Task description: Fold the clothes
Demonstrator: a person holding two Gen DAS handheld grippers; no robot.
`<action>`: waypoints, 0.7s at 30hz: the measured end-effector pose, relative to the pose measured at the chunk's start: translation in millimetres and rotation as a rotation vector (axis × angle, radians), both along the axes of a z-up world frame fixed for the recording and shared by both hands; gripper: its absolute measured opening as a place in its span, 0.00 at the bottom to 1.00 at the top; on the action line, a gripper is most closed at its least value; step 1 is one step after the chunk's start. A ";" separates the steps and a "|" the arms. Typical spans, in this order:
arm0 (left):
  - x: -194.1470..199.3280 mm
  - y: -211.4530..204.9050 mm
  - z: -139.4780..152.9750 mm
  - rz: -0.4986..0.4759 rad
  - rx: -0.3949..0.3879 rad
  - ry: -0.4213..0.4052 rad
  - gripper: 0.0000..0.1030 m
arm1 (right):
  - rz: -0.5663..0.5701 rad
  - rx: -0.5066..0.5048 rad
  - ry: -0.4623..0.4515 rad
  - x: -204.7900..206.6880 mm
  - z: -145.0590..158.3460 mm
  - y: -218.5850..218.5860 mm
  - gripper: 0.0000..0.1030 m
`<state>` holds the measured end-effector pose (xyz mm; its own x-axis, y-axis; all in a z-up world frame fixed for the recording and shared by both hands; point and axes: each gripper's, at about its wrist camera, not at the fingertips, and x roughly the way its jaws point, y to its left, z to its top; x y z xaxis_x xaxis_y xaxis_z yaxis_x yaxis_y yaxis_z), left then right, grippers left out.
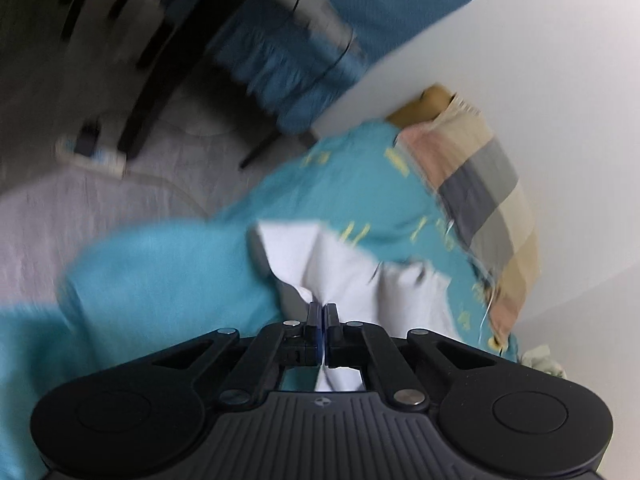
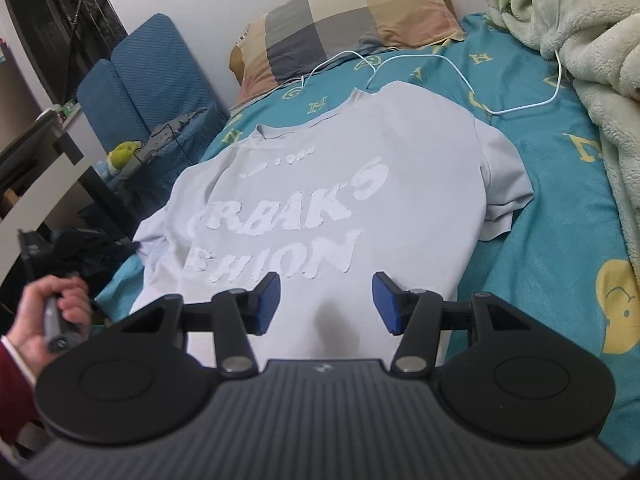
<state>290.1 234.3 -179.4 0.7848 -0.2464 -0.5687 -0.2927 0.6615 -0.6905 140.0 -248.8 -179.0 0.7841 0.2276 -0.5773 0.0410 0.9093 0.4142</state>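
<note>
Item: fold clothes, opening step.

- Chair point(image 2: 160, 76), blue, left of the bed, by the wall.
- Hand point(image 2: 48, 320), far left in the right wrist view, holding the left tool's handle.
- Left gripper point(image 1: 323, 312): fingers clenched on a bunched edge of the shirt point(image 2: 340, 200); white cloth pinched between them, picture blurred.
- Shirt: pale grey, white lettering, spread face up on the bed point(image 2: 540, 240), collar toward the pillow point(image 2: 344, 20), hem nearest the grippers.
- Right gripper point(image 2: 326, 300): fingers released, standing apart over the hem, cloth below them, not gripped.
- Cable point(image 2: 460, 80), white, beyond the collar.
- Blanket point(image 2: 592, 80), cream, heaped at right.

Step, as judged: taking hold of the hem corners. Next move calls for the right fingers to clench on the hem, then both to lift evenly toward the collar.
</note>
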 end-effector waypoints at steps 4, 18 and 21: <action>1.6 24.0 50.4 0.042 0.062 -0.068 0.01 | 0.005 -0.030 -0.021 -0.9 2.7 2.7 0.53; 23.4 47.5 44.1 0.032 0.064 0.086 0.37 | -0.030 0.016 -0.013 5.6 -4.3 -9.4 0.53; 6.0 35.1 9.2 0.022 -0.106 0.130 0.50 | -0.024 0.043 -0.011 1.3 -2.6 -8.9 0.53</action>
<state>296.1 269.4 -170.2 0.7122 -0.2937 -0.6375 -0.3979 0.5793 -0.7114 141.3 -257.7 -181.5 0.7956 0.2336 -0.5590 0.0576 0.8894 0.4536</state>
